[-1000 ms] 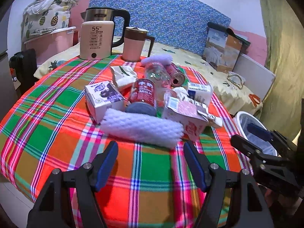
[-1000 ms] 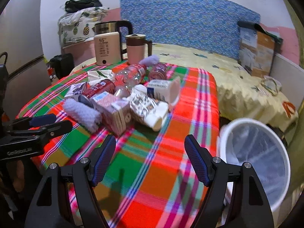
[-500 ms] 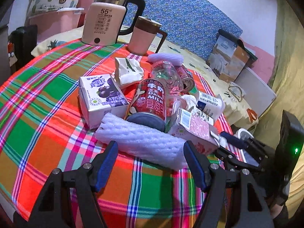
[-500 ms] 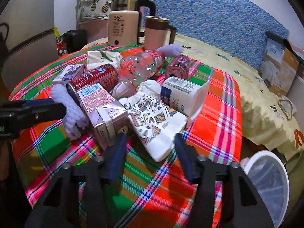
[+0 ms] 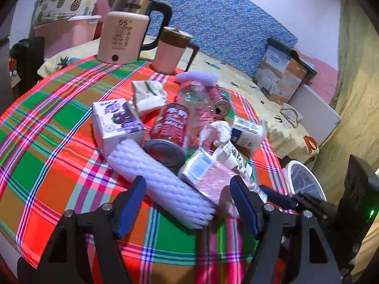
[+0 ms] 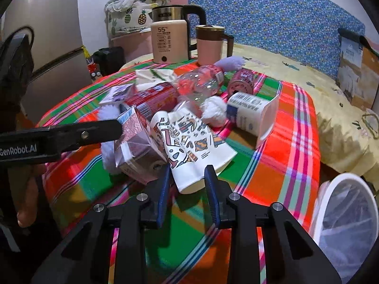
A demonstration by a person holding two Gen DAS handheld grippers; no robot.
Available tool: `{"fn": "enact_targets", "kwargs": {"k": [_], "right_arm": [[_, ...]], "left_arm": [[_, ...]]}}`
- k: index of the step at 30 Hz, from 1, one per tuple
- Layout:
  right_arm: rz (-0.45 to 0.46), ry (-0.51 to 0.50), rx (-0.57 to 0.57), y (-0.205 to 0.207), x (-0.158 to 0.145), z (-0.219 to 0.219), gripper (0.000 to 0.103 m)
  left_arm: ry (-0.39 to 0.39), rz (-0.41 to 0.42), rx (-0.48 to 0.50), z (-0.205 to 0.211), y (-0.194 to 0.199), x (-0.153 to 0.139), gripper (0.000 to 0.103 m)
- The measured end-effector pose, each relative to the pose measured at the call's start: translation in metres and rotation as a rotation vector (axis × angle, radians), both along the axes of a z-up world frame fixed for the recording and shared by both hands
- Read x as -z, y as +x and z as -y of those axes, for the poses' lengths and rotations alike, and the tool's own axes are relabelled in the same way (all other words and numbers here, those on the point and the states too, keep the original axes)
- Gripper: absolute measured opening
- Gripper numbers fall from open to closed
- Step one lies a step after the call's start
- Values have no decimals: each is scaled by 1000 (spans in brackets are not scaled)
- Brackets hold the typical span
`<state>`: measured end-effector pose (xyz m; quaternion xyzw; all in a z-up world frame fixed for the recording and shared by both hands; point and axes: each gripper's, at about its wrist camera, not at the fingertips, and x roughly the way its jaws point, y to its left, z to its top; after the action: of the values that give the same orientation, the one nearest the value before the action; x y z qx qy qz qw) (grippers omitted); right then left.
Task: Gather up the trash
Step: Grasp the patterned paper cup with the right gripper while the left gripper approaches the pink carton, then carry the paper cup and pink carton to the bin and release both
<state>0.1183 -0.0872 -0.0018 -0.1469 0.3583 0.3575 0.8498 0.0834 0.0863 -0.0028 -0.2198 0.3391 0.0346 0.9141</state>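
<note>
My right gripper fingers are closing on the near rim of the flattened white patterned paper cup, near edge of the tabletop pile. Light, crushable; pinch the rim. Left gripper fingers wide, straddling white foam sleeve.

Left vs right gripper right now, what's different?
The left gripper stands wide open, its fingers either side of the foam net sleeve without pressing it. The right gripper is much narrower, jaws closing around the flattened patterned paper cup. Both point down at the trash pile on the plaid tablecloth.
</note>
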Motion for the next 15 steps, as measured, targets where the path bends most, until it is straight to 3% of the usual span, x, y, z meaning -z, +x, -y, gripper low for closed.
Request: {"fn": "enact_targets", "kwargs": {"k": [4, 15], "right_arm": [[-36, 16, 9, -7, 5, 6, 22], [-62, 68, 129, -4, 5, 38, 21]], "left_arm": [[-2, 5, 26, 7, -2, -4, 75], [39, 27, 76, 28, 16, -14, 75]]}}
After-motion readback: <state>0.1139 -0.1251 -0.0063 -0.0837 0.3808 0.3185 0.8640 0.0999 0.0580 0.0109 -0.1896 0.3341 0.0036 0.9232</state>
